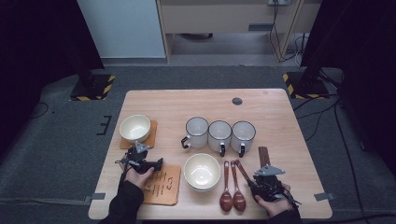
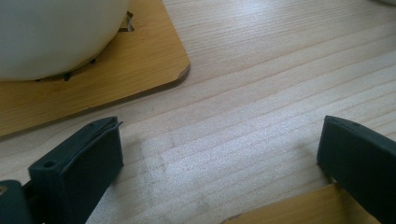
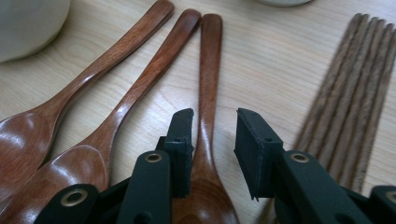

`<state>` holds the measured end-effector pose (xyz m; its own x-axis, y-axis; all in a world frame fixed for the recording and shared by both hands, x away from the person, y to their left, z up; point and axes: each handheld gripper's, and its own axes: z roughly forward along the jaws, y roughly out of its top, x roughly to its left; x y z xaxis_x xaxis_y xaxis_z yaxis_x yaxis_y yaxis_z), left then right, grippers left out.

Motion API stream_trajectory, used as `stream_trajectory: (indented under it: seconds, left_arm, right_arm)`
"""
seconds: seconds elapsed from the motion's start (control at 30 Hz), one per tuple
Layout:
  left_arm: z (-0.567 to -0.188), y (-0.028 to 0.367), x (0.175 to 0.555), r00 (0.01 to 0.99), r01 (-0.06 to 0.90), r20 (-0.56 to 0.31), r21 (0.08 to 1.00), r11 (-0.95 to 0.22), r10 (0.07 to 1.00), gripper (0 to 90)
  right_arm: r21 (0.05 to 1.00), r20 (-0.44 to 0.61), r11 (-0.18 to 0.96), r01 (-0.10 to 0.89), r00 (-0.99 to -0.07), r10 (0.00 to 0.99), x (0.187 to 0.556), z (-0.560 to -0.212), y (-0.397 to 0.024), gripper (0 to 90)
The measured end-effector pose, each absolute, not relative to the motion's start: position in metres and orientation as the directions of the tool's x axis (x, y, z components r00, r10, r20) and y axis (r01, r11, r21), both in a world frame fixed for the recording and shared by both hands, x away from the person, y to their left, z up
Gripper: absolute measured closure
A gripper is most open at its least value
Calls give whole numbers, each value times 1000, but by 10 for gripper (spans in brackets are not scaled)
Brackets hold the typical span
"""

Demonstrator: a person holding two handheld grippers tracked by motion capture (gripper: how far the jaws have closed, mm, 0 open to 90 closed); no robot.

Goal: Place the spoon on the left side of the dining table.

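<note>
Three wooden spoons (image 3: 140,88) lie side by side at the lower right of the high view, glossy red-brown with slim handles. The right gripper (image 3: 212,135) straddles the rightmost spoon (image 3: 208,84), jaws parted and not pressing it. Ridged brown chopsticks (image 3: 355,102) lie just right; a white bowl (image 1: 201,171) sits left. The left gripper (image 2: 219,154) hovers spread wide over bare table (image 2: 261,93), between two wooden coasters (image 2: 121,70).

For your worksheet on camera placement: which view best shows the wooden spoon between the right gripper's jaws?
The right gripper view: the spoon lies close up between the open right gripper. The high view shows it small, partly under that gripper. The left gripper view looks at table and mat.
</note>
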<state>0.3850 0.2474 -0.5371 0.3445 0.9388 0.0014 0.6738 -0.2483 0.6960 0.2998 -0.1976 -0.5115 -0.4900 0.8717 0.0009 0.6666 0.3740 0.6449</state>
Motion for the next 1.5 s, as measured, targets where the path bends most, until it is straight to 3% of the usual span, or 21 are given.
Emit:
stream_trajectory:
  seconds: [0.77, 1.5]
  left_arm:
    - [-537, 247, 385, 344, 674, 1, 696, -248, 939, 0]
    - [-537, 250, 385, 338, 670, -6, 704, -236, 941, 23]
  right_arm:
    - [606, 37, 342, 719, -455, 890, 302, -516, -193, 782]
    - [622, 72, 323, 713, -463, 884, 303, -506, -200, 804]
